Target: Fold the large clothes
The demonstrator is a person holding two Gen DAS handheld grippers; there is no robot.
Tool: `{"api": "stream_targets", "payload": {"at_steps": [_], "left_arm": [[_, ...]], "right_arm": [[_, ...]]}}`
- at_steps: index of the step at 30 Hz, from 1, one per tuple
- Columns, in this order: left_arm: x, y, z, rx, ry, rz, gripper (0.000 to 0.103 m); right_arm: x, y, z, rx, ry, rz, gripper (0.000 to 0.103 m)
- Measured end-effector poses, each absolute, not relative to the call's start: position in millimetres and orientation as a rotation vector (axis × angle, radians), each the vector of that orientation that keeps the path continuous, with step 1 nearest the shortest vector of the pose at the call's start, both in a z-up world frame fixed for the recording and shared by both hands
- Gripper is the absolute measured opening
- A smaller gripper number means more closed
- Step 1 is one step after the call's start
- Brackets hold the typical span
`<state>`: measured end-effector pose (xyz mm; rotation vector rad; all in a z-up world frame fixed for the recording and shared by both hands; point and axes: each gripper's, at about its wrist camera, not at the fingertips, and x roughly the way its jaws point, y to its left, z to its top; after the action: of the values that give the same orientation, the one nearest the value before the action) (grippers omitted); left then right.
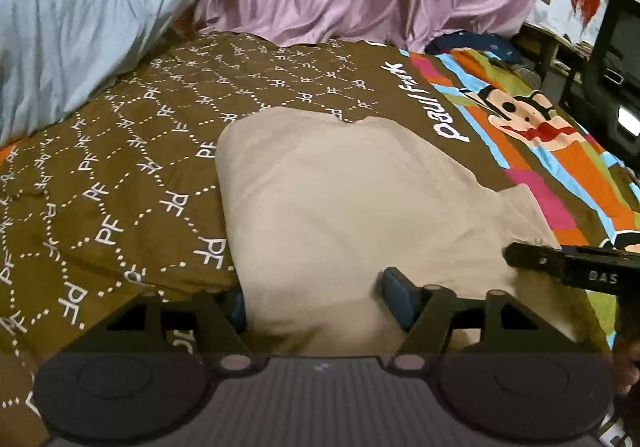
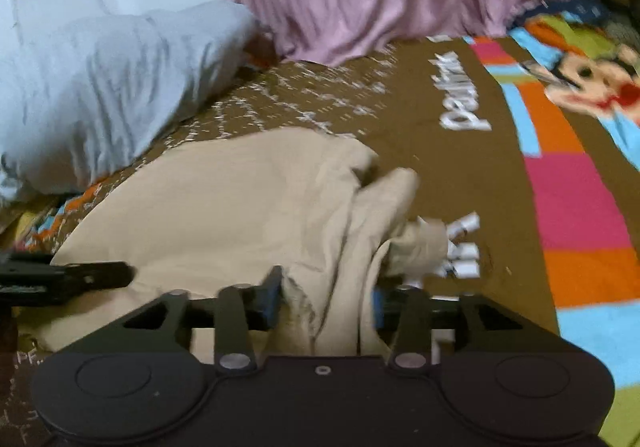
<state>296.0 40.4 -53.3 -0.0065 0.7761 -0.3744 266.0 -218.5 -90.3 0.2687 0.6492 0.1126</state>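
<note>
the beige garment (image 1: 340,207) lies partly folded on the bed (image 1: 120,187), soft, light and floppy, its near edge bunched between both parted left fingers (image 1: 394,297) and right fingers (image 2: 272,295), neither pinching; best gripped at that doubled hem.

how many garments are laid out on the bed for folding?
1. One beige garment lies on the brown patterned bedspread, near edge between both grippers' fingers. The grey bundle at back left looks like bedding; more could be hidden.
</note>
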Motion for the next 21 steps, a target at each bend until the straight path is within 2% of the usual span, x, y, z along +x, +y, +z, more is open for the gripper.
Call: {"api": "stream_targets", "payload": {"at_steps": [1,5,8,17,21], "left_arm": [[294.6,39.3,-52.3,-0.002,0.773,-0.367,0.074],[287.6,39.3,-44.5,-0.001,0.759,-0.340,0.096],[279.9,41.1,-35.4,-0.021,0.749,-0.299,0.103],[231.6,38.6,11.3,0.001,0.681,-0.201,0.102],[199.1,38.3,38.7,0.005,0.620,-0.160,0.102]], "right_arm": [[266.0,-218.5,-90.3,0.269,0.649,0.113,0.050],[262.6,-214.4,-84.3,0.227,0.641,0.090,0.060],[255.8,-214.4,-79.7,0.209,0.630,0.073,0.066],[197.1,-222.4,-36.1,0.206,0.499,0.066,0.091],[175.5,-223.8,-14.5,0.190,0.435,0.084,0.098]]}}
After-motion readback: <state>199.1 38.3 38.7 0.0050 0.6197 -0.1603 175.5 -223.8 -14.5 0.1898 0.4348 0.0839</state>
